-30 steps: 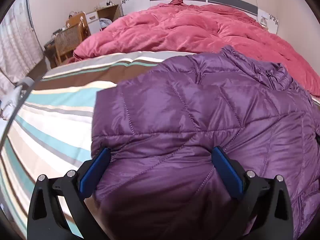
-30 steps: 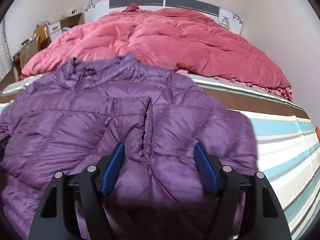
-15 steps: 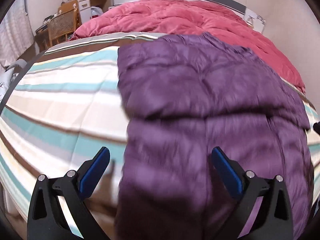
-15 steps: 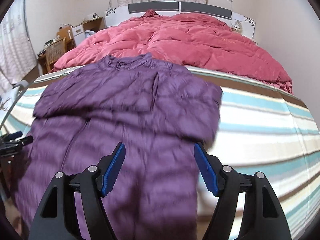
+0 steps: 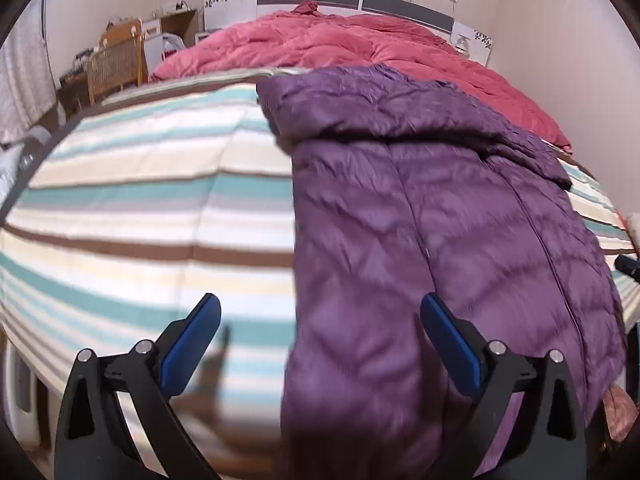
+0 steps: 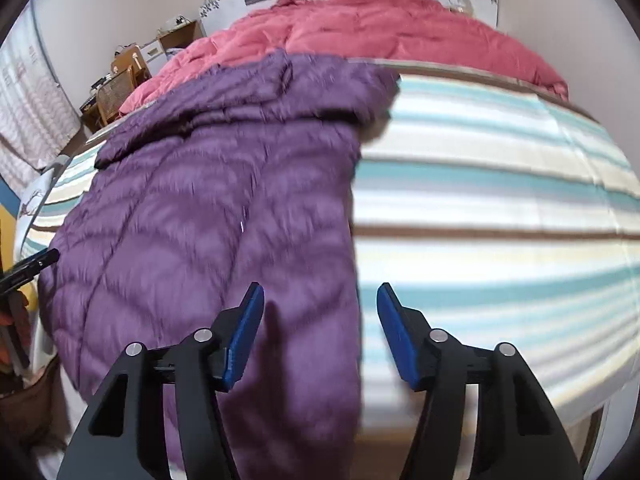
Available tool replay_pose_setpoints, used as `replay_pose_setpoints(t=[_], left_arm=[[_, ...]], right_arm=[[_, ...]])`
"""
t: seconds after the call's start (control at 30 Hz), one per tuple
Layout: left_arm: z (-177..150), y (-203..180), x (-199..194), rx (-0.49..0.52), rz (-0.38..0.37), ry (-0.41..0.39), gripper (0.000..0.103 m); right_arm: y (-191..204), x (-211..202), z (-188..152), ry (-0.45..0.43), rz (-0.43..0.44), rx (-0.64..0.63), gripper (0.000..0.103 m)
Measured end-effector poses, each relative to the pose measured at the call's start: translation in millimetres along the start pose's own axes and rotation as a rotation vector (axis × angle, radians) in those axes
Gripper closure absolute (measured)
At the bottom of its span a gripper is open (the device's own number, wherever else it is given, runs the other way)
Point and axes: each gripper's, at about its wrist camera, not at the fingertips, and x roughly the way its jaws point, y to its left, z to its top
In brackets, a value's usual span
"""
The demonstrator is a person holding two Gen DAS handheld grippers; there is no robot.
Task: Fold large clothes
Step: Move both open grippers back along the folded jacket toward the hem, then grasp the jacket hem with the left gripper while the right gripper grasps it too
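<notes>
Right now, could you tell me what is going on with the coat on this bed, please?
A person is folding a purple puffer coat on the striped bedsheet, with tongs in each hand. Its sleeves lie folded across the upper part, and the lower part hangs over the bed's near edge. The left tongs and right tongs each straddle one side edge of the coat near the hem. Both are closing, but neither grips fabric yet. A red duvet is bunched at the headboard.

Purple jacket [image 5: 440,220] – quilted cloth with slight sheen (puffy); striped sheet [image 5: 140,200] – matt woven cloth
</notes>
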Motion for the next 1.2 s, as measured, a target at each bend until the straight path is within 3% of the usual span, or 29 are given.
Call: replay_pose_setpoints(t=[0.1,0.27,0.37,0.47,0.53,0.6,0.7,0.83,1.2], left_arm=[[-15,3,-2,-0.022,-0.032,0.018,0.019],[-31,1,-6,-0.016,-0.051,0.032,0.027],[-41,-5,-13,0.004,-0.061,0.04,0.038],[-48,-8,-17,0.009,-0.053,0.053,0.041],[-52,-11,-20,0.008,-0.049,0.071,0.046],[-54,-12,-24,0.005,-0.074,0.082,0.076],[-51,-10,-28,-0.032,-0.135,0.103,0.092],[-41,-1,-35,-0.125,-0.214,0.109,0.096],[4,-2,-60,-0.165,-0.285,0.001,0.096]], right_arm=[[-4,-1,-15,0.02,0.008,0.015,0.044],[-7,0,-34,0.052,0.065,0.06,0.045],[-5,-1,-38,0.053,0.08,0.058,0.055],[0,-1,-38,0.077,0.112,0.048,0.071],[0,0,-36,0.104,0.154,0.066,0.088],[-2,1,-33,0.125,0.192,0.103,0.092],[-7,-3,-25,0.122,0.27,0.15,0.094],[-14,-16,-10,0.087,0.379,0.222,0.096],[-5,-28,43,-0.016,0.411,0.193,0.096]])
